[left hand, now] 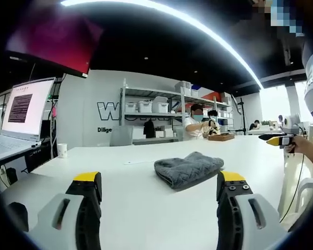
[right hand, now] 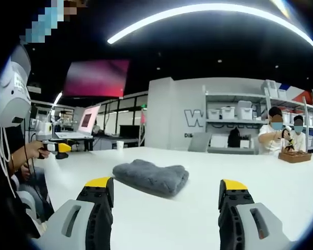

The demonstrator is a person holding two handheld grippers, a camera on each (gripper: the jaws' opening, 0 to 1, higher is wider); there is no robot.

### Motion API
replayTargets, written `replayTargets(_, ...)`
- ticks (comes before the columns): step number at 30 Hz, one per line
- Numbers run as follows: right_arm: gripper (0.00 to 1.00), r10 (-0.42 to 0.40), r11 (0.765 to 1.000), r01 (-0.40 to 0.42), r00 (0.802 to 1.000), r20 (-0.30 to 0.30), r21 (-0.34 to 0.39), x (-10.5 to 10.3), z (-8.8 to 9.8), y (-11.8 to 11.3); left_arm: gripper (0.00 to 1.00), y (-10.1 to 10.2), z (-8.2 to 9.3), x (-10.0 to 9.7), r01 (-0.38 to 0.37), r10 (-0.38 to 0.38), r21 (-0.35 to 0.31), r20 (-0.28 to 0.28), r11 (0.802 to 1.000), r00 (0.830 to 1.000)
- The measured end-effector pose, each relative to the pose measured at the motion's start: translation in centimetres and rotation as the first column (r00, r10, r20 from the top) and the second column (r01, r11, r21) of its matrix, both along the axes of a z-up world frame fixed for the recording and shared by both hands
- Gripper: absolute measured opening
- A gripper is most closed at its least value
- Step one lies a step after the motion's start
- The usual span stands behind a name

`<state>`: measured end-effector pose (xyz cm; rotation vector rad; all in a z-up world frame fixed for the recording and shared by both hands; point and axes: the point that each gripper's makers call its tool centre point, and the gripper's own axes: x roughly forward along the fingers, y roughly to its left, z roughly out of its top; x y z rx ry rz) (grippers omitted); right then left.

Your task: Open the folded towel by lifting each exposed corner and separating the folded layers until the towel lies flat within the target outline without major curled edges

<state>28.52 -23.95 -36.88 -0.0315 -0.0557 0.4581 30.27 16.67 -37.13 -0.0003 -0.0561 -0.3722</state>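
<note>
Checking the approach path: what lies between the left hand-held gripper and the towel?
Nothing: bare white table separates the open left hand-held gripper from the folded towel in the left gripper view.

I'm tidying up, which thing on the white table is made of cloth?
The folded grey towel; the white paper cup and open laptop are rigid.

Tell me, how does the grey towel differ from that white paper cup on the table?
The folded grey quilted towel lies low and soft near the white table's middle; the white paper cup stands upright and stiff near the far edge. The towel is dark and looks far broader; the cup pale and slim. Both rest on the table, untouched.
</note>
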Motion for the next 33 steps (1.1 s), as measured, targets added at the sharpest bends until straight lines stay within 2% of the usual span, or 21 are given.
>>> replayTargets(13, 0.78, -0.026, 0.999, 0.026, 1.000, 0.003, -0.028, 0.6, -0.4, -0.4, 0.88, -0.7, -0.3, 0.5, 0.028, -0.028, -0.046, -0.012, 0.999, 1.000)
replayTargets(22, 0.77, -0.022, 0.999, 0.022, 1.000, 0.008, -0.035, 1.0, -0.1, -0.6, 0.88, -0.8, 0.4, 1.5, 0.034, -0.034, 0.018, 0.002, 0.999, 0.999)
replayTargets(33, 0.76, -0.010, 0.999, 0.012, 0.999, 0.044, -0.044, 1.9, 1.7, -0.9, 0.88, -0.2, 2.0, 2.5, 0.021, -0.021, 0.021, 0.036, 1.000, 0.999)
